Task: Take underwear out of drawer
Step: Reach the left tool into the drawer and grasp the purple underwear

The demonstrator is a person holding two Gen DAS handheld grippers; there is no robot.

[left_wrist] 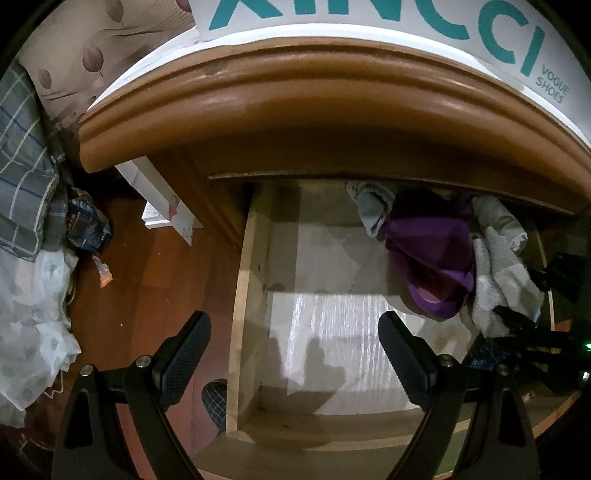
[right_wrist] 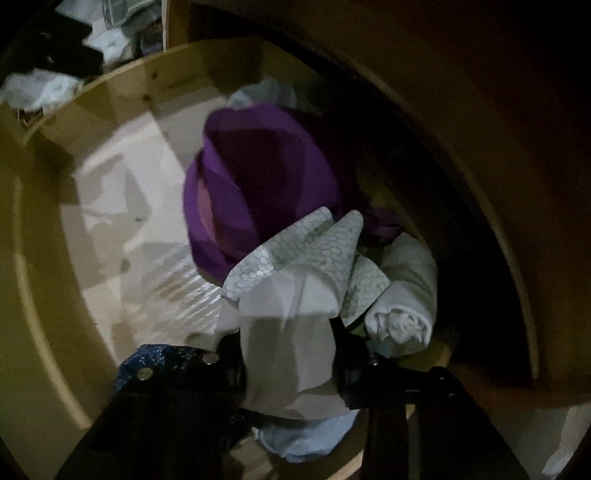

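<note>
The open wooden drawer (left_wrist: 251, 258) holds a heap of clothes at its right end. Purple underwear (left_wrist: 432, 243) (right_wrist: 266, 177) lies in the middle of the heap. A white garment with a grey honeycomb print (right_wrist: 295, 266) (left_wrist: 495, 280) sits in front of it, and my right gripper (right_wrist: 290, 354) is shut on this cloth, which bunches up between the fingers. A rolled white cloth (right_wrist: 406, 295) lies to its right. My left gripper (left_wrist: 295, 350) hangs open over the drawer's left front part, holding nothing.
The cabinet's thick brown top edge (left_wrist: 295, 99) overhangs the drawer, with a white shoe box (left_wrist: 369, 22) on it. Left of the cabinet are a paper bag (left_wrist: 162, 206), a dark packet (left_wrist: 86, 225) on the floor and checked bedding (left_wrist: 26, 166).
</note>
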